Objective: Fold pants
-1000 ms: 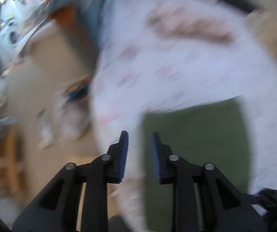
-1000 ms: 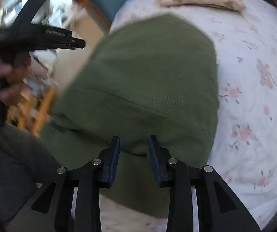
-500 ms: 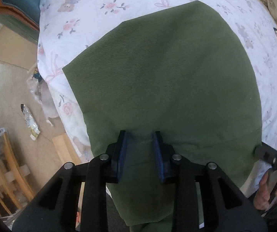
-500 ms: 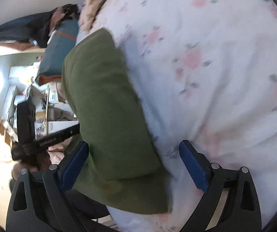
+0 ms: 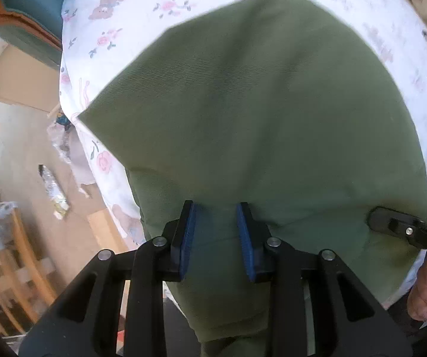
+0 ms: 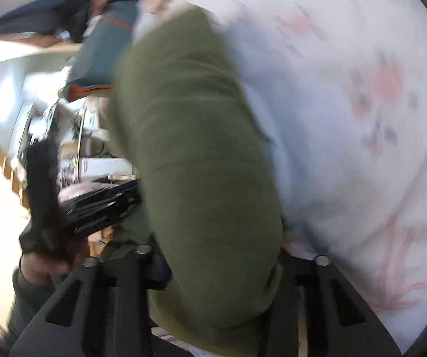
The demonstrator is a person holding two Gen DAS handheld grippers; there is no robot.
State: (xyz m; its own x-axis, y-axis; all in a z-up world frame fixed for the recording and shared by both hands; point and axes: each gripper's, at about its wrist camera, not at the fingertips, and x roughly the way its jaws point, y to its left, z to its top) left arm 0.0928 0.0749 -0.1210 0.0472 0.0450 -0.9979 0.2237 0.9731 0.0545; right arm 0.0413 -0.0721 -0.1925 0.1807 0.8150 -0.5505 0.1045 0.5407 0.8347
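Bed w/ white floral sheet (image 5: 142,12); beige floor (image 5: 20,148) at left, w/ litter. Green twill pants (image 5: 258,113), folded, lie on sheet at near edge. Left gripper (image 5: 215,232): jaws part-open above fabric. Right gripper (image 6: 222,270): jaws wide, straddling the folded edge; view blurred.

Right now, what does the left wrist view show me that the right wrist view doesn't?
Only the left wrist view shows the floor beside the bed with litter on it, a wooden rack at lower left, and the broad flat top of the green pants.

Only the right wrist view shows the pants' thick folded edge side-on and cluttered shelves, blurred.

Both show the pants, the floral bedsheet, the teal cushion, and the other gripper at the fabric's near edge.
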